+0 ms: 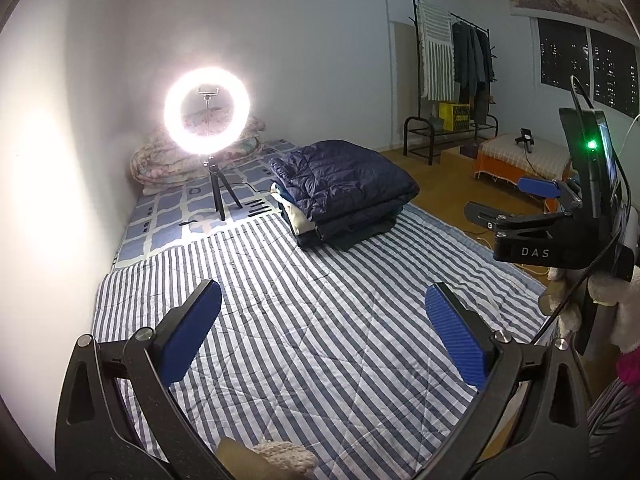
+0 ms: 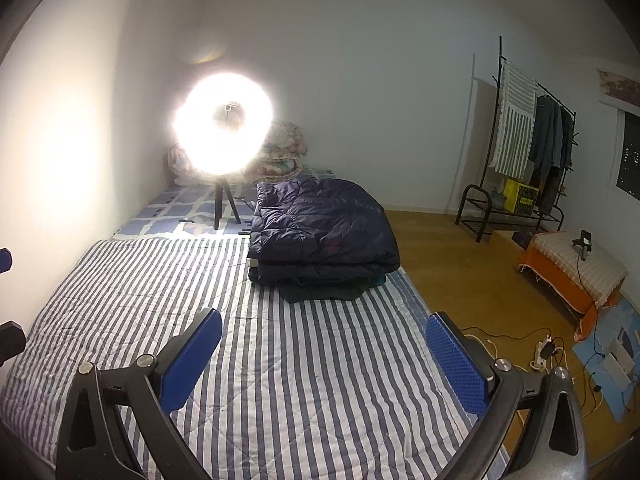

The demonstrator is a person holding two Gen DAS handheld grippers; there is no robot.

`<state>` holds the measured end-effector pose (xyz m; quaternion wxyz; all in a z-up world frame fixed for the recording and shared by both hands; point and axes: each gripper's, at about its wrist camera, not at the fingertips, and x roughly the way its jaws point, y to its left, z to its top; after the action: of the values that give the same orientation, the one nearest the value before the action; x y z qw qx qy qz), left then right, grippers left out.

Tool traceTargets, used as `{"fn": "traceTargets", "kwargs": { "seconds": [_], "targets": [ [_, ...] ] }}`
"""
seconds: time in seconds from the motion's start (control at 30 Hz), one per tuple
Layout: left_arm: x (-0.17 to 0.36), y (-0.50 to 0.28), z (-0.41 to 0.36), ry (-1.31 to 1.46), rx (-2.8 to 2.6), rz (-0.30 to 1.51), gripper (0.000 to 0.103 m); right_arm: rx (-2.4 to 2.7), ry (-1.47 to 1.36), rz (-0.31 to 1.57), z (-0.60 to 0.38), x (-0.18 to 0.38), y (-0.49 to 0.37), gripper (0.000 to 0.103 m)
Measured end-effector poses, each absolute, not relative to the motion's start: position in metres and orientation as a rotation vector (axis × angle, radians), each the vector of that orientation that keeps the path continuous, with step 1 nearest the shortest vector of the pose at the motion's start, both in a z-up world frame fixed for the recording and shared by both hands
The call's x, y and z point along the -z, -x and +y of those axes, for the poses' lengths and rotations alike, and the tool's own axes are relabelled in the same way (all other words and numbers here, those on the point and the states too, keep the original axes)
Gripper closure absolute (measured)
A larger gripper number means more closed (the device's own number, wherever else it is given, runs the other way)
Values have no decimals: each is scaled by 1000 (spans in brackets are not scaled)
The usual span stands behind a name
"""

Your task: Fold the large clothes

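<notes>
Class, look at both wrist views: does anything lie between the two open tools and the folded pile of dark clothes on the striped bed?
Nothing visible does. Only bare striped quilt lies between the left tool, the right tool and the pile of dark clothes. The ring light stands behind the pile, to its left.

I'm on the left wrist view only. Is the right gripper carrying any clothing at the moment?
Observer: No. The right gripper is open above the blue-and-white striped quilt, with nothing between its blue pads.
Operator: What's on the floor to the right of the bed? That gripper blocks my view.
Observer: A white power strip with cables plugged into it lies on the wooden floor.
Operator: Anything further right?
Observer: A light-blue mat lies flat on the floor in front of the orange-skirted low table.
</notes>
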<state>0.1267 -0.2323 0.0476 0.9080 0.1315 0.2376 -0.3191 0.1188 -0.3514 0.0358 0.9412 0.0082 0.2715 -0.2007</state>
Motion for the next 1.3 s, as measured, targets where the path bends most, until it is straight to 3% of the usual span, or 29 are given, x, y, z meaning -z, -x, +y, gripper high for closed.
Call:
{"fn": "traceTargets", "kwargs": {
  "seconds": [1.3],
  "targets": [
    [-49, -120, -236, -281, 661, 475, 0, 396, -23, 562, -347, -33, -119, 0]
  ]
}}
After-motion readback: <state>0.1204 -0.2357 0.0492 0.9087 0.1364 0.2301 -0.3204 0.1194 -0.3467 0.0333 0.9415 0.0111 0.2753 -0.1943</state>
